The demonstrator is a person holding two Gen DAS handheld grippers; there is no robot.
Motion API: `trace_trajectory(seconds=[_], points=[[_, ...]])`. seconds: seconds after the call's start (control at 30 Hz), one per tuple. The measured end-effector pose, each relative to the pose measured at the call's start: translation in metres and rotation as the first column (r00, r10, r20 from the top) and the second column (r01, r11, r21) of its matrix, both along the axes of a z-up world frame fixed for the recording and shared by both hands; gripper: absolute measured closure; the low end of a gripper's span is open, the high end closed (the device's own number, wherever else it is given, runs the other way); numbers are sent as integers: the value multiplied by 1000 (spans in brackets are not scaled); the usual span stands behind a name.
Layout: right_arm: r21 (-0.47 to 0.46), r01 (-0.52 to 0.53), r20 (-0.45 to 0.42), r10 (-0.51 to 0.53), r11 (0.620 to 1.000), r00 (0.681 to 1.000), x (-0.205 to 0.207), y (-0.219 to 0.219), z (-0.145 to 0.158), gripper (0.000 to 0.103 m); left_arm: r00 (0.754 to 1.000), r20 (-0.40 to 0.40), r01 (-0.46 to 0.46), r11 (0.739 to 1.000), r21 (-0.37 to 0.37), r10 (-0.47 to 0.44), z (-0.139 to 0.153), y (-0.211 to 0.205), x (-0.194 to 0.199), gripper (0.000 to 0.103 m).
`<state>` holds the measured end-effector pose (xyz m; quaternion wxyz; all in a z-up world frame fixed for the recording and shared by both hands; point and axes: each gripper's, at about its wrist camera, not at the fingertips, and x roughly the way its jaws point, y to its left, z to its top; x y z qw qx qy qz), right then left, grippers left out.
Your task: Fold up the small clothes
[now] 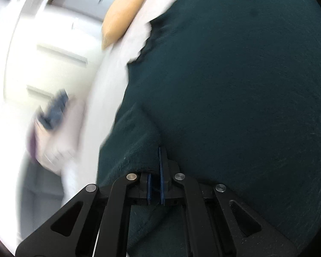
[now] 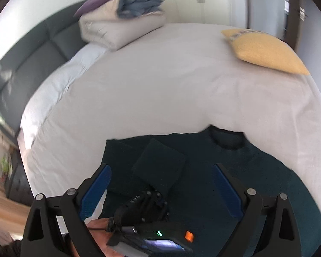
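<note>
A dark teal garment (image 1: 235, 96) lies on the white bed and fills most of the left wrist view. My left gripper (image 1: 155, 167) is shut on a fold of this garment, its blue pads (image 1: 160, 171) pinching the cloth. In the right wrist view the same teal garment (image 2: 203, 160) is spread at the near edge of the bed, with a folded flap (image 2: 160, 165) on top. My right gripper (image 2: 162, 184) is open and empty, hovering above the garment. The left gripper's body (image 2: 143, 209) shows below it, between the right fingers.
The white bed sheet (image 2: 149, 85) stretches ahead. A yellow pillow (image 2: 265, 51) lies at the far right. A folded cream duvet (image 2: 117, 30) with blue clothes (image 2: 139, 5) on it sits at the far left by the grey headboard (image 2: 21, 68).
</note>
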<state>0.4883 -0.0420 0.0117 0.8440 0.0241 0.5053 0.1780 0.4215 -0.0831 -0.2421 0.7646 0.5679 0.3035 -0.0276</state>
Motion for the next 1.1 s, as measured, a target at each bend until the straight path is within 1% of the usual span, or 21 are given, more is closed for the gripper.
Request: trace_trajectory(seconds=[0.03, 0.07, 0.1, 0.13, 0.17, 0.2, 0.23, 0.33, 0.4, 0.43, 0.5, 0.57, 0.63, 0.7, 0.77, 0.83, 0.87, 0.93, 0.97, 1.03, 1.1], points=[[-11, 22, -4, -22, 1000, 1000, 1, -10, 2, 6, 996, 31, 79, 991, 104, -83, -9, -12, -15, 103], [-18, 37, 0, -37, 999, 999, 1, -17, 2, 6, 976, 62, 185, 950, 253, -207, -20, -27, -33, 103], [-20, 59, 6, -59, 998, 998, 2, -24, 4, 6, 949, 47, 274, 892, 361, -310, -28, -39, -43, 103], [-10, 78, 11, -78, 997, 997, 2, -32, 5, 6, 934, 21, 315, 852, 419, -356, -32, -46, -46, 103], [-4, 87, 11, -87, 996, 996, 2, -37, 6, 6, 925, -16, 343, 820, 458, -379, -32, -53, -45, 102], [-1, 97, 11, -97, 995, 995, 2, -42, 4, 6, 922, -35, 357, 809, 467, -386, -31, -58, -43, 102], [-6, 105, 8, -105, 994, 994, 2, -47, 2, 6, 920, -45, 364, 805, 469, -389, -32, -59, -42, 102], [-66, 110, -30, -112, 992, 993, 7, -54, -13, 6, 924, -32, 352, 814, 462, -382, -32, -59, -39, 102], [-132, 77, -87, -89, 988, 992, 13, -47, -32, 6, 926, -42, 348, 810, 472, -374, -31, -61, -37, 102], [-166, 47, -106, -66, 985, 992, 16, -41, -41, 6, 930, -46, 341, 807, 482, -365, -31, -63, -35, 102], [-270, -60, -150, 20, 961, 989, 20, -17, -60, 6, 936, -45, 327, 811, 486, -350, -32, -67, -32, 102], [-346, -151, -195, 86, 926, 977, 24, 6, -76, 6, 940, -36, 314, 820, 479, -339, -32, -68, -30, 103], [-415, -211, -232, 122, 885, 965, 31, 30, -93, 6, 945, -24, 297, 831, 470, -325, -29, -68, -29, 103], [-450, -250, -259, 143, 857, 955, 35, 47, -104, 6, 949, -16, 287, 839, 461, -316, -30, -68, -27, 103], [-477, -297, -293, 169, 827, 941, 37, 66, -115, 6, 950, -8, 281, 847, 451, -312, -33, -75, -13, 103], [-549, -334, -306, 187, 766, 933, 35, 84, -127, 6, 951, -2, 278, 853, 442, -310, -31, -75, -10, 103], [-608, -347, -315, 185, 714, 931, 34, 92, -138, 6, 952, 2, 275, 856, 438, -308, -30, -75, -8, 103], [-685, -339, -314, 158, 645, 936, 37, 95, -154, 6, 953, 11, 268, 861, 431, -302, -28, -75, -7, 103], [-713, -328, -308, 144, 620, 941, 39, 94, -158, 6, 954, 13, 264, 864, 429, -298, -27, -76, -10, 103], [-737, -313, -300, 125, 599, 946, 41, 90, -163, 7, 955, 18, 260, 868, 423, -295, -25, -77, -6, 103], [-736, -311, -305, 116, 602, 945, 41, 82, -163, 14, 956, 23, 257, 872, 417, -293, -26, -78, -4, 103]])
